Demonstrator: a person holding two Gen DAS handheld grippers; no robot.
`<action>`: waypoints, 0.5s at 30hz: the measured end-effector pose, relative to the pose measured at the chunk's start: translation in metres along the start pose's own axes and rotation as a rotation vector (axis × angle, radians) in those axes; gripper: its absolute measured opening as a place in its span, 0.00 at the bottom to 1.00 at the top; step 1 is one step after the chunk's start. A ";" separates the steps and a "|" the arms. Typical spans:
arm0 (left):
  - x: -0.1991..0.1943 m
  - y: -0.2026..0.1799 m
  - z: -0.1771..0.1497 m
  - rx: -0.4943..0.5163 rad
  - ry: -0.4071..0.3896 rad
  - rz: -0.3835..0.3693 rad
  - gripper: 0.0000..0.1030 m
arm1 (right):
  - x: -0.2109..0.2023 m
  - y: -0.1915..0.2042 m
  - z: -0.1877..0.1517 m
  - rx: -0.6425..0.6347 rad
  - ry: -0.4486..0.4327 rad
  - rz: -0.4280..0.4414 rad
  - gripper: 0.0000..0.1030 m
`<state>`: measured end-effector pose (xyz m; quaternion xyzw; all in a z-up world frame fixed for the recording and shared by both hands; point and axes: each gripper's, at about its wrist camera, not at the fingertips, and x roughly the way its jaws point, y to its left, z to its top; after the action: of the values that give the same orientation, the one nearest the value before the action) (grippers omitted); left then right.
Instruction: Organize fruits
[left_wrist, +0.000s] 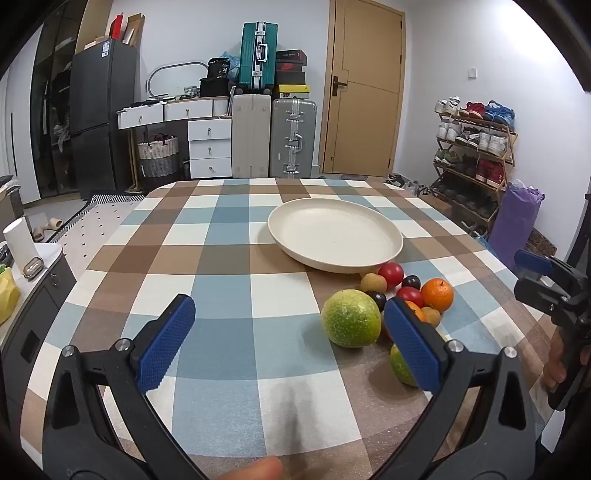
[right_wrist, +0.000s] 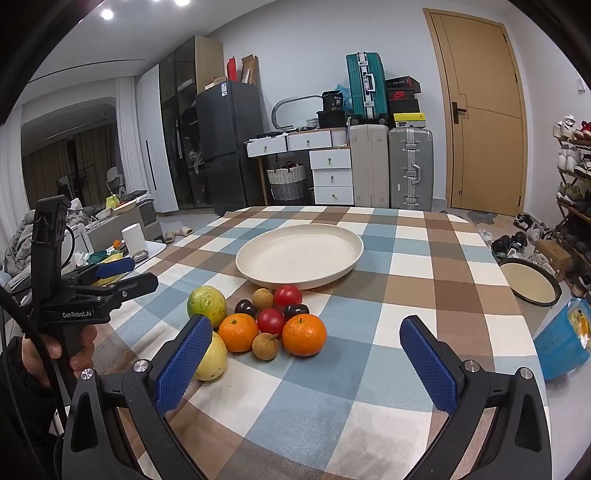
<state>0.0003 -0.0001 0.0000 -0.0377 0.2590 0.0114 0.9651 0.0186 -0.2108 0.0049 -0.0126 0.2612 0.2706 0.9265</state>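
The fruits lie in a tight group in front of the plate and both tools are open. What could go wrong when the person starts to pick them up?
1. The fruits touch each other. An open right tool closing on one orange may push a longan or red fruit, and round fruit could roll on the tablecloth.
2. The left tool is beside the green fruit; its finger might knock it.
3. The plate rim is low, so dropped fruit might roll out.

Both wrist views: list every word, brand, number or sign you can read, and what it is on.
"GenRobot.AI": on the black body of the left gripper, right wrist view.
"36": on a black bag beside the teal suitcase.
Swoosh logo, no words: on a stacked shoe box.
Fridge sticker and other box labels: too small to read.
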 end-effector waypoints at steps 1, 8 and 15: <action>0.000 0.000 0.000 0.000 0.001 -0.002 0.99 | 0.000 0.000 0.000 0.002 0.004 0.002 1.00; 0.001 -0.001 0.000 0.001 -0.009 0.009 0.99 | 0.001 0.000 0.000 0.003 0.006 -0.004 1.00; -0.001 -0.002 -0.001 0.003 -0.012 0.002 0.99 | 0.002 -0.001 -0.001 -0.001 0.005 -0.007 1.00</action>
<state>-0.0012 -0.0024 -0.0003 -0.0359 0.2535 0.0123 0.9666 0.0201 -0.2109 0.0035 -0.0147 0.2631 0.2675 0.9268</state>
